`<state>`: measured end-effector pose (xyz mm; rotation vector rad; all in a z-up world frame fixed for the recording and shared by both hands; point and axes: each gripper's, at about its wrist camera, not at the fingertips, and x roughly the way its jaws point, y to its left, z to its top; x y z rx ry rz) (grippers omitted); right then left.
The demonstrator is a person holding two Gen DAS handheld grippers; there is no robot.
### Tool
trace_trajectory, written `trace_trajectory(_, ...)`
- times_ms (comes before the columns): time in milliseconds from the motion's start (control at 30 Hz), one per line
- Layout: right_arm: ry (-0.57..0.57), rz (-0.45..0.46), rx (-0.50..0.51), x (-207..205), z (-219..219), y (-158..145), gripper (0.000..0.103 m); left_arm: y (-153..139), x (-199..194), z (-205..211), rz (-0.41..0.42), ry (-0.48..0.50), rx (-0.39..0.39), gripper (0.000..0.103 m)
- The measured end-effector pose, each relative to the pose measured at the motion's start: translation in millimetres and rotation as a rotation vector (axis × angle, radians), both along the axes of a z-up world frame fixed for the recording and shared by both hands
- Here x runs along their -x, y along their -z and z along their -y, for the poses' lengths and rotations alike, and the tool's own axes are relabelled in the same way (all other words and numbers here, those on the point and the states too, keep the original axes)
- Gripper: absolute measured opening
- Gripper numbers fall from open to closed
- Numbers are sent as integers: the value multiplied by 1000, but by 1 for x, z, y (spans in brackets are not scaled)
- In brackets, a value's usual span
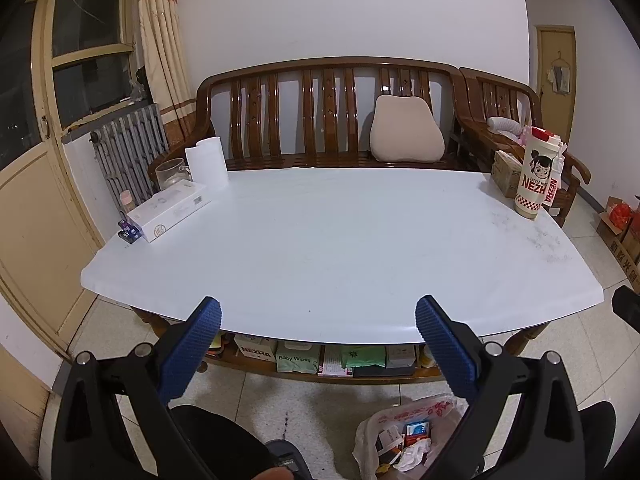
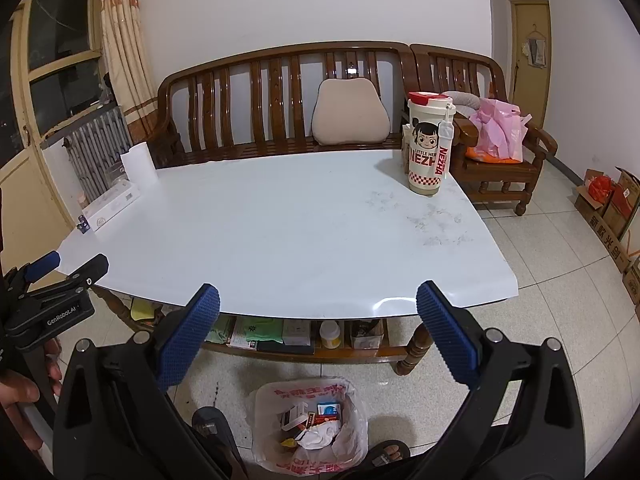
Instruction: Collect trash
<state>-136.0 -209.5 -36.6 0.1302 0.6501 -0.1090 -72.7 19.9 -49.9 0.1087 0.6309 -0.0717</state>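
A bin lined with a white plastic bag (image 2: pixel 264 400) stands on the floor in front of the table, below my grippers. It holds small boxes and crumpled tissue (image 2: pixel 316 438). The left wrist view shows the same bag (image 1: pixel 368 432) at the lower right. My left gripper (image 1: pixel 318 312) is open over the table's near edge, with nothing between its blue pads. My right gripper (image 2: pixel 318 296) is open too and holds nothing. The left gripper (image 2: pixel 70 266) also shows at the left edge of the right wrist view, held by a hand (image 2: pixel 16 392).
The white table (image 1: pixel 320 240) carries a white box (image 1: pixel 168 210), a paper roll (image 1: pixel 206 162), a glass jar (image 1: pixel 170 172) and a Nezha cup (image 2: pixel 430 144). A wooden bench (image 2: pixel 260 92) stands behind, cardboard boxes (image 2: pixel 612 208) sit at right, and sandalled feet (image 2: pixel 208 420) flank the bin.
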Motion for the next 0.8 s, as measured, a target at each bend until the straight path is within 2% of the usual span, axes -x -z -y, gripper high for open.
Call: trace_trajectory(800,1,-7,0,0,0,0,96,0,-3,-2,-4,-4,7,95)
